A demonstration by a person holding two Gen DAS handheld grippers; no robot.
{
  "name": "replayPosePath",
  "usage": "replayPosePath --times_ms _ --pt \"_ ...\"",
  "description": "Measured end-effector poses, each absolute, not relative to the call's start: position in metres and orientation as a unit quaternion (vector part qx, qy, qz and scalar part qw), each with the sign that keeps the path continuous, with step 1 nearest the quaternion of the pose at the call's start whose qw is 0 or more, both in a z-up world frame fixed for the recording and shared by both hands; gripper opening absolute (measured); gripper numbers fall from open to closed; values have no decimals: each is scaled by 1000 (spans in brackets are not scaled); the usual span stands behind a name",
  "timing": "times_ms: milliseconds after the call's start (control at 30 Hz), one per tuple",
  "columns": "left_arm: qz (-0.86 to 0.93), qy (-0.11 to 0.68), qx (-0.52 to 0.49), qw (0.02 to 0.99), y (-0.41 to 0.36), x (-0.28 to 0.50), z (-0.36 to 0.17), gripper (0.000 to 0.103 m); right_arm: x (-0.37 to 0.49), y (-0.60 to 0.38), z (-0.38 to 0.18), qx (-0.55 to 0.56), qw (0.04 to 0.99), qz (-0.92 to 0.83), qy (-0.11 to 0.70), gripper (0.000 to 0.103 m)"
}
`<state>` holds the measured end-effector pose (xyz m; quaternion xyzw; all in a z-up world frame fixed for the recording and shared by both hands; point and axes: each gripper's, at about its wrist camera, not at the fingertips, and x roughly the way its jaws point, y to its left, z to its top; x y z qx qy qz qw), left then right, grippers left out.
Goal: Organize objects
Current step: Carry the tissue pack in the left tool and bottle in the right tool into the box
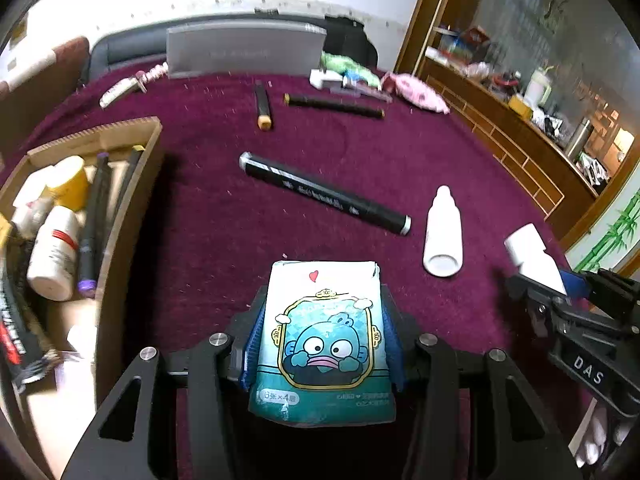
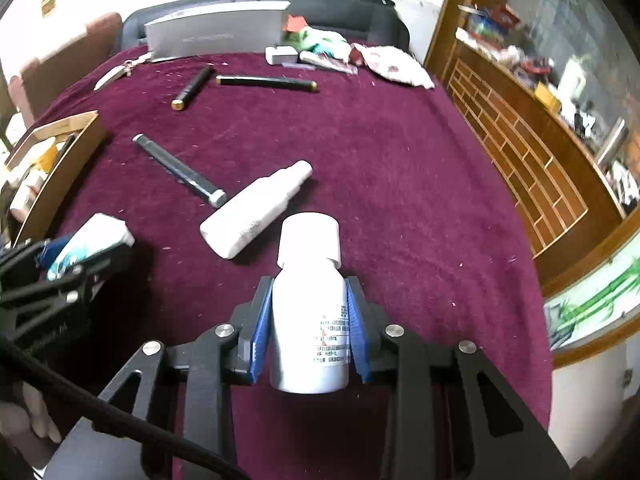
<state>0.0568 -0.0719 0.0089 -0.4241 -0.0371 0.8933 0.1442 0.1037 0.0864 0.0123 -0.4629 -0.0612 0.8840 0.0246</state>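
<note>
My left gripper (image 1: 322, 312) is shut on a teal cartoon tissue pack (image 1: 324, 340), held above the purple tablecloth. It also shows in the right wrist view (image 2: 86, 246). My right gripper (image 2: 310, 312) is shut on a white pill bottle (image 2: 310, 304) with a white cap; it shows at the right of the left wrist view (image 1: 532, 256). A cardboard box (image 1: 128, 200) at the left holds bottles and markers. A black marker (image 1: 324, 194) and a white spray bottle (image 1: 442, 232) lie on the cloth between the grippers.
Two more dark markers (image 1: 264, 106) (image 1: 334, 106) lie farther back. A grey box (image 1: 244, 50), small packets (image 1: 416, 92) and a white tube (image 1: 118, 92) sit along the far edge. A wooden cabinet (image 2: 520, 152) stands to the right.
</note>
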Motion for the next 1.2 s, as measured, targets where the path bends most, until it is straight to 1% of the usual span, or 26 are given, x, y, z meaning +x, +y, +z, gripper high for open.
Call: replayPosePath --times_ms 133,400,667,1200 --pt "899 -37 -410 147 -77 70 18 44 114 76 21 -446 23 891 -84 32" --pt "904 -61 -391 159 -101 96 37 44 126 53 36 -419 15 901 -115 32" --pt "918 -80 -360 148 -131 117 56 44 135 24 47 -393 0 908 -143 32" --pt "925 -123 -344 104 -191 134 58 44 144 -27 60 -368 -40 912 -178 32"
